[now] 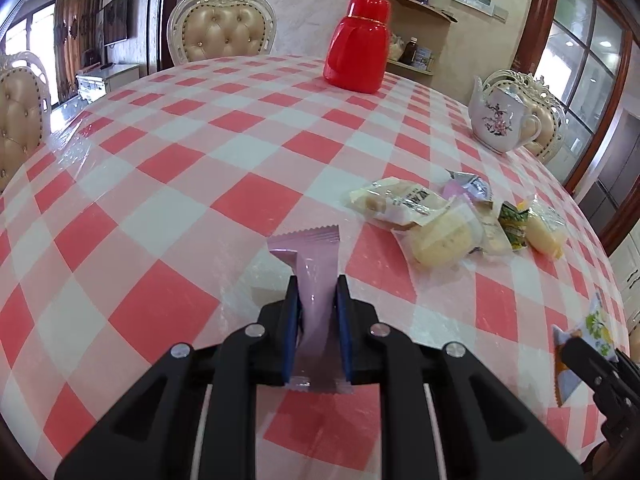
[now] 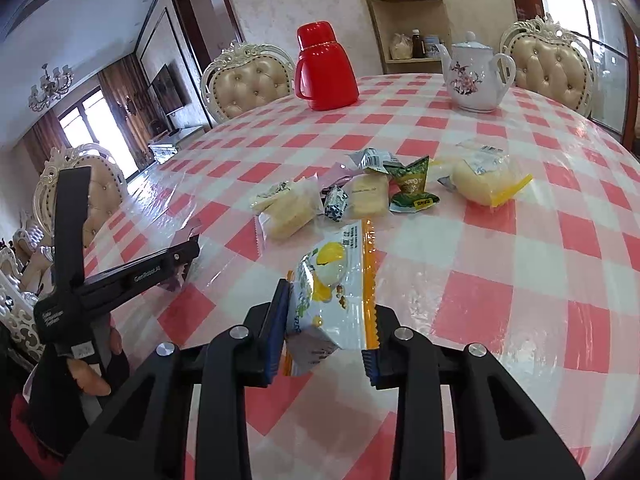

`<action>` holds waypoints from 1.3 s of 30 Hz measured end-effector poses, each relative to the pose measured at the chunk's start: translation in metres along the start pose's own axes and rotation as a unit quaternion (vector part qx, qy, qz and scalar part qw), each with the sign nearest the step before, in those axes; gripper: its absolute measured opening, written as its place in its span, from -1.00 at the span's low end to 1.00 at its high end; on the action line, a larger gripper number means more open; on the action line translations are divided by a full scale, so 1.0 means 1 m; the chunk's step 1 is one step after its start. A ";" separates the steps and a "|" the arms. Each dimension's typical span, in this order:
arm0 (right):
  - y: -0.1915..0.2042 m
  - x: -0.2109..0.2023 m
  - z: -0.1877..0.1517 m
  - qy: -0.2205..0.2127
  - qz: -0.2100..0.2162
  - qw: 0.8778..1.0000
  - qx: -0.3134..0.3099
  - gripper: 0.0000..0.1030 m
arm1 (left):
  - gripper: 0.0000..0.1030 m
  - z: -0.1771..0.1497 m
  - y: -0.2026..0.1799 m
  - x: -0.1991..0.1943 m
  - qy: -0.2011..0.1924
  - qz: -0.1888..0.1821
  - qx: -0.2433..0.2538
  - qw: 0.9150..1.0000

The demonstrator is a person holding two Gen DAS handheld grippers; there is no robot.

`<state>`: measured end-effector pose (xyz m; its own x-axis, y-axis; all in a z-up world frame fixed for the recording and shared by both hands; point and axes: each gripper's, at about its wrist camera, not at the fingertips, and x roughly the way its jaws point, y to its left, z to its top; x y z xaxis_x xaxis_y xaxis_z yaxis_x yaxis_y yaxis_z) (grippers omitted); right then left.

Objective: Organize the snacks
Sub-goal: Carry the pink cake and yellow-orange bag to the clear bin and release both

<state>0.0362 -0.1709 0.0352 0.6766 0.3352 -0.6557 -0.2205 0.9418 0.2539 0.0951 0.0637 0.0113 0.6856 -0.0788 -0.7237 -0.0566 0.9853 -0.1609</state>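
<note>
My left gripper (image 1: 318,300) is clamped on a pink packet (image 1: 316,272), my right gripper (image 2: 326,312) on a lemon-print packet (image 2: 332,300), both above the table (image 1: 160,160). I judge 2 picks made; next, carry them toward the snack pile (image 2: 360,192).

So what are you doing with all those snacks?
A person is sorting snacks with a gripper in each hand. The left gripper is shut on a pink packet. The right gripper is shut on a white and yellow packet. The other snacks lie in a loose pile on the checked tablecloth, not yet picked up. A red flask and a teapot stand at the far side.
</note>
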 end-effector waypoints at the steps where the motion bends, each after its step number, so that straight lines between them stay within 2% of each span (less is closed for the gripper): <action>1: -0.001 0.001 0.000 0.001 -0.002 1.000 0.001 -0.39 | -0.66 -0.002 -0.003 -0.002 -0.002 0.000 0.002 1.000; 9: -0.004 0.000 -0.002 -0.007 -0.010 1.000 0.007 -0.40 | -0.66 -0.017 -0.021 -0.019 -0.013 -0.010 0.019 1.000; 15: -0.009 -0.010 -0.009 -0.014 -0.004 1.000 0.023 -0.40 | -0.66 -0.029 -0.028 -0.039 -0.025 -0.027 0.013 0.999; 24: -0.009 -0.031 -0.021 -0.027 0.010 0.999 0.034 -0.40 | -0.66 -0.051 -0.046 -0.073 -0.046 -0.026 0.028 0.998; 31: -0.015 -0.056 -0.049 -0.029 0.021 0.998 0.060 -0.40 | -0.66 -0.072 -0.054 -0.095 -0.047 -0.029 0.051 0.997; 39: -0.002 -0.082 -0.070 -0.037 0.028 0.997 0.055 -0.40 | -0.66 -0.098 -0.056 -0.115 -0.041 -0.035 0.072 0.996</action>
<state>-0.0676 -0.1986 0.0384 0.7158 0.3810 -0.5852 -0.1845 0.9115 0.3677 -0.0518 0.0028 0.0377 0.7410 -0.1415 -0.6564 0.0944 0.9898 -0.1067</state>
